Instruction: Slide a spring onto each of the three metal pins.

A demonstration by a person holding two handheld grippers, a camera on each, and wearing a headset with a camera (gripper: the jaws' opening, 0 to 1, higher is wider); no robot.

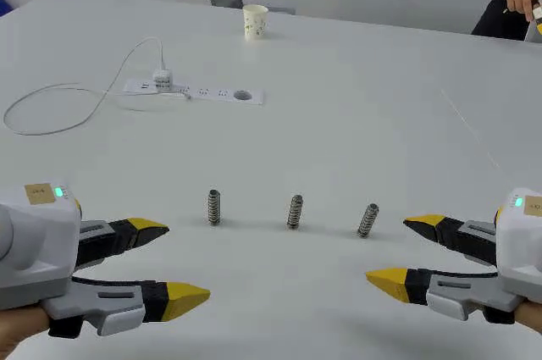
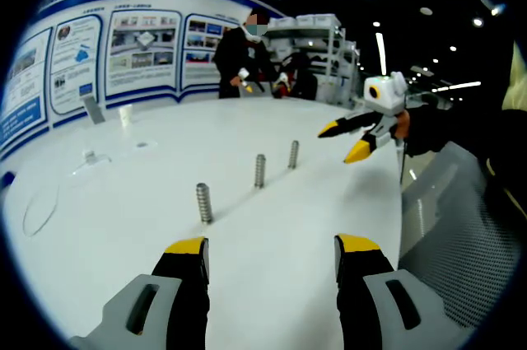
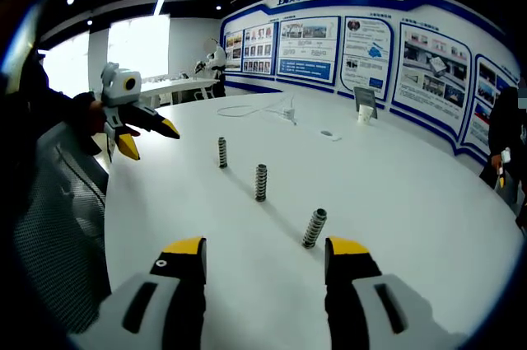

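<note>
In the head view I am looking down on the white table, where three springs are standing in a row across the lower middle of the frame: the left spring and the middle spring are standing upright, while the right spring is leaning a little to the right. The coils are hiding whatever is inside them, so I cannot make out the pins. The left gripper is hovering in the lower left corner with its yellow-tipped jaws spread apart and holding nothing. The right gripper is mirroring it in the lower right corner, jaws also parted and empty. Both are sitting clear of the springs. Toward the upper left a power strip is lying flat with a white cable looping off it, and a paper cup is standing near the top centre. In the left gripper view the two jaws are rising wide apart from the bottom. The three springs are receding in a line from centre left toward the middle, and the right gripper is hanging open at upper right. A person is standing behind the table. In the right gripper view the jaws are gaping wide. The leaning right spring is sitting just above them, and the left gripper is floating at upper left.
</note>
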